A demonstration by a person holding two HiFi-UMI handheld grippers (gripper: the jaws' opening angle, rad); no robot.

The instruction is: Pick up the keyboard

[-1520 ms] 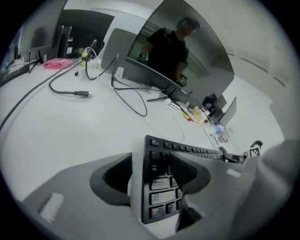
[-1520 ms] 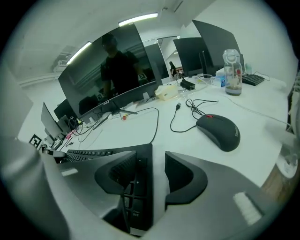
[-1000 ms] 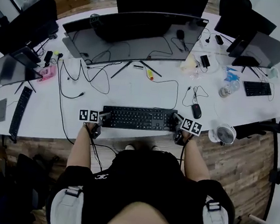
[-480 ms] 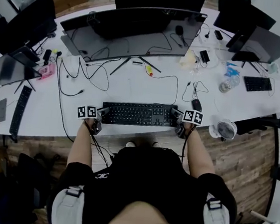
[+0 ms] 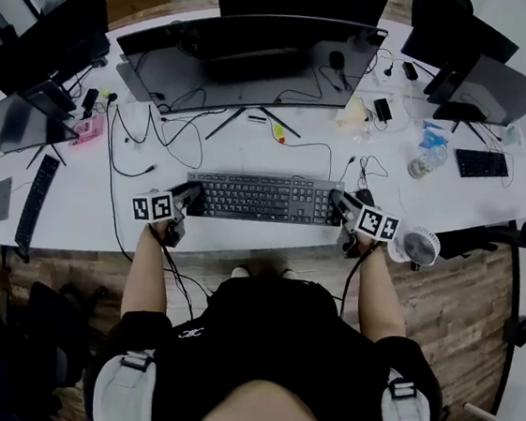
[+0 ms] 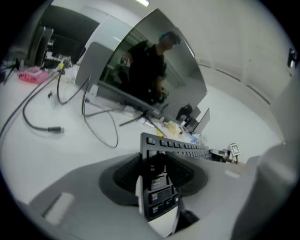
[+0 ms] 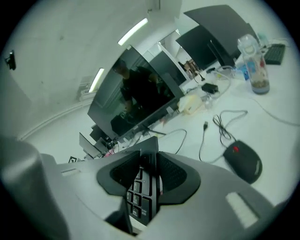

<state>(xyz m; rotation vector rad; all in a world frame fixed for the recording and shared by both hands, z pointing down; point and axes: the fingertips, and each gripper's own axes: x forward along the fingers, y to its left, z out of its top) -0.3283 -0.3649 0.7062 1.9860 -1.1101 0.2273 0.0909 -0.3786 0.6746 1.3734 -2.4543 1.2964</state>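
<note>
The black keyboard (image 5: 260, 197) hangs level above the white desk (image 5: 251, 152), held by its two ends. My left gripper (image 5: 189, 198) grips the left end and my right gripper (image 5: 340, 204) the right end. In the left gripper view the keyboard (image 6: 161, 192) runs edge-on between the dark pads of the left gripper (image 6: 157, 174), which press on it. The right gripper view shows the same: the keyboard's end (image 7: 142, 190) sits clamped inside the right gripper (image 7: 145, 176). Both sets of jaws are closing on the keyboard.
A wide curved monitor (image 5: 252, 57) stands behind the keyboard, with loose cables (image 5: 172, 143) in front of it. A black mouse (image 7: 243, 160) lies right of my right gripper. A small fan (image 5: 421, 246), a bottle (image 5: 429, 162) and other keyboards (image 5: 37, 207) sit at the sides.
Both grippers have risen together and the keyboard has come up off the desk with them, staying level between the two hands.
</note>
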